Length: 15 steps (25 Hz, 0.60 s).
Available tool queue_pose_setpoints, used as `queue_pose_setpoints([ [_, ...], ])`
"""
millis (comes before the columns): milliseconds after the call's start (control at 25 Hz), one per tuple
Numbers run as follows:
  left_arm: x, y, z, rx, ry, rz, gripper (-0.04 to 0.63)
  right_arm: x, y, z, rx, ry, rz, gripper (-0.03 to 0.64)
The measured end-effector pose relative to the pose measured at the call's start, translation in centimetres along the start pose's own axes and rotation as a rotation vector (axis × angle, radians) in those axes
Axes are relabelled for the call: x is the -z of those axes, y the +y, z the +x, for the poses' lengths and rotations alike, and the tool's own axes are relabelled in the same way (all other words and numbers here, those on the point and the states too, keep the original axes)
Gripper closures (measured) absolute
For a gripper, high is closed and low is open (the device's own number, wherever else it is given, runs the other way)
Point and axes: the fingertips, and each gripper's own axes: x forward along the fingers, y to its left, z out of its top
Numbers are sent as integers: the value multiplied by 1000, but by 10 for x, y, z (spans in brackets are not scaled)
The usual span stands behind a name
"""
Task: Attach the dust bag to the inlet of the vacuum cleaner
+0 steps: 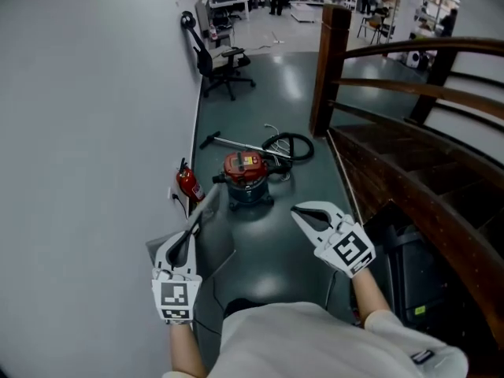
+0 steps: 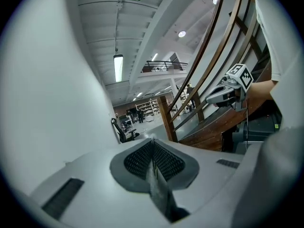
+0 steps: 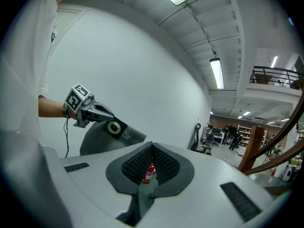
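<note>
Dust bag (image 3: 110,135), pinched by its collar in the left tongs (image 1: 190,237), ring hole clear for the vacuum cleaner (image 1: 246,176) well ahead. Right tongs (image 3: 152,148) clenched on nothing (free, probably, to steady the inlet).

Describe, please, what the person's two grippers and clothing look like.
Both the left gripper and the right gripper are pale grey, curved two-jaw tools with dark ribbed pads. Each bears a white cube with black square markers. A thin dark cable hangs from the left one. The person wears a white short-sleeved shirt.
</note>
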Motion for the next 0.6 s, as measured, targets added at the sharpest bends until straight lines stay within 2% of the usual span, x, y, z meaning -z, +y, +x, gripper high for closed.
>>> queue_pose_setpoints([
  [160, 0, 3, 8, -34, 11, -20, 578, 7, -10, 0, -11, 8, 5, 589],
  [400, 2, 1, 33, -12, 20, -21, 578, 12, -28, 18, -10, 2, 10, 588],
  [600, 8, 22, 76, 12, 10, -31, 578, 7, -49, 55, -9, -58, 55, 589],
])
